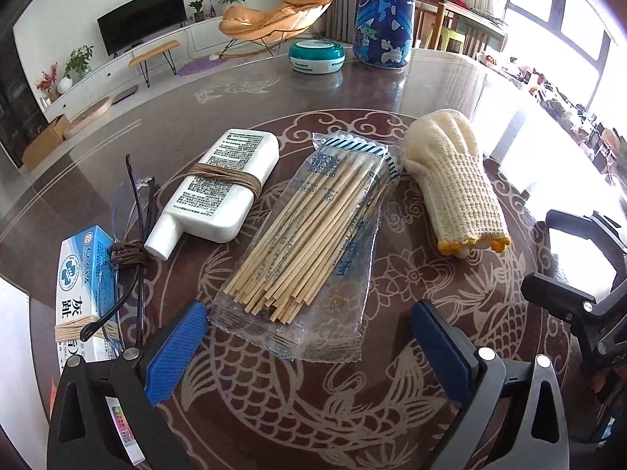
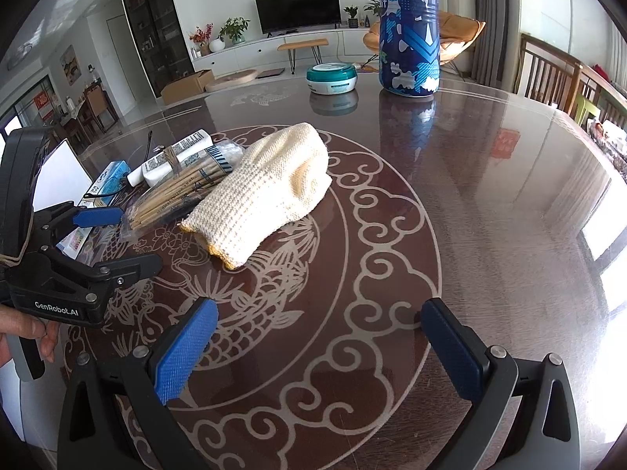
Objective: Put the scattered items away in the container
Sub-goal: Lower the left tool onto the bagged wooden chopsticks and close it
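Living-room furniture fills the background: a TV [image 2: 298, 8] on a long white cabinet, an orange lounge chair [image 1: 274, 15] and potted plants. Nearer stands a dark glossy counter [image 2: 490, 196] with a pale fish-and-cloud pattern.

At the far edge of the counter a teal round tin [image 1: 316, 56] sits just left of a tall blue can [image 1: 384, 11].

On the patterned middle the scattered items lie in a row. From left to right in the left wrist view: a blue-and-white box [image 1: 84, 274] wound with string, glasses [image 1: 135, 211] lying partly over the box, a white bottle [image 1: 219, 188] on its side with twine around its middle, a clear packet of swabs [image 1: 309, 231], and a cream knitted glove [image 1: 456, 180] with a yellow cuff edge. The bottle and packet lie just beside each other; the glove lies a little apart to the right.

The left claw [image 1: 309, 356] hovers at the near end of the packet, its blue pads spread wide and holding nothing. The right claw [image 2: 321, 348] is also wide and empty, over bare counter near and right of the glove. A hand [image 2: 27, 337] grips the left claw's handle.

A white panel [image 2: 58, 176] at the counter's left edge may be the container; I cannot tell.
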Demonstrator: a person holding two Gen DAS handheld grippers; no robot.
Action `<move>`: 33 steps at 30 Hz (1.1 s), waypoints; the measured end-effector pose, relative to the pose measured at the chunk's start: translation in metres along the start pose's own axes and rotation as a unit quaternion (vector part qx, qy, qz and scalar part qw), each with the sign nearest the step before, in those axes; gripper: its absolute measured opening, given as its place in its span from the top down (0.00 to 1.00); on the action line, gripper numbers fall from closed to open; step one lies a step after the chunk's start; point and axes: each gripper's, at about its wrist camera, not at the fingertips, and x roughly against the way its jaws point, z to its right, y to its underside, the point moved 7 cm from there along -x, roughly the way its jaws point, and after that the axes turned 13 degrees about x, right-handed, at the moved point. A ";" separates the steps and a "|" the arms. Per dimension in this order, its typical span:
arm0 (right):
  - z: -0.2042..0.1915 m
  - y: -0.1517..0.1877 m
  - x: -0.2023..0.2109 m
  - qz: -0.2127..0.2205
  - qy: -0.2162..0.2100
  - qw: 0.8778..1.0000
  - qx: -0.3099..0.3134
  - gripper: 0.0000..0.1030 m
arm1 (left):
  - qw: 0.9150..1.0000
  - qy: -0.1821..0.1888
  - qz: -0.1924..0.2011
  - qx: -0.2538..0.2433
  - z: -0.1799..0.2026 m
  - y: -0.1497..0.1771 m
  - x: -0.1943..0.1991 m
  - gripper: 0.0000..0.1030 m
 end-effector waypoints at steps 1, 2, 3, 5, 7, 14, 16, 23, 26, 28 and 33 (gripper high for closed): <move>0.000 0.000 0.000 0.000 0.000 1.000 0.000 0.00 | 1.000 0.001 -0.002 -0.003 0.000 -0.002 -0.001 0.00; 0.000 0.000 0.000 0.000 0.000 1.000 0.001 0.00 | 1.000 0.003 -0.003 -0.006 0.001 -0.004 -0.003 0.00; 0.000 0.001 0.000 0.000 0.000 1.000 0.001 0.00 | 1.000 0.004 -0.003 -0.009 0.001 -0.006 -0.004 0.00; 0.000 0.001 0.001 0.001 -0.002 1.000 0.001 0.00 | 1.000 0.007 -0.004 -0.015 0.003 -0.011 -0.007 0.00; 0.000 0.001 0.001 0.002 -0.004 1.000 0.000 0.00 | 1.000 0.010 -0.005 -0.020 0.007 -0.018 -0.011 0.00; 0.000 0.000 0.001 0.004 -0.007 1.000 -0.003 0.00 | 0.999 0.019 -0.005 -0.034 0.024 -0.035 -0.022 0.00; 0.000 0.000 0.001 0.004 -0.008 1.000 -0.003 0.00 | 0.999 0.018 0.007 -0.030 0.024 -0.038 -0.017 0.25; 0.000 0.000 0.001 0.005 -0.008 1.000 -0.004 0.00 | 0.998 -0.010 0.022 0.062 0.004 -0.027 0.002 0.67; 0.000 0.000 0.001 0.005 -0.008 1.000 -0.004 0.00 | 0.991 -0.026 0.036 0.123 -0.006 0.006 0.023 0.67; 0.000 0.000 0.001 0.005 -0.008 1.000 -0.004 0.00 | 0.987 -0.048 0.050 0.148 -0.011 0.037 0.040 0.67; 0.001 0.000 0.001 0.004 -0.007 1.000 -0.004 0.00 | 0.972 -0.096 0.084 0.196 -0.023 0.110 0.082 0.67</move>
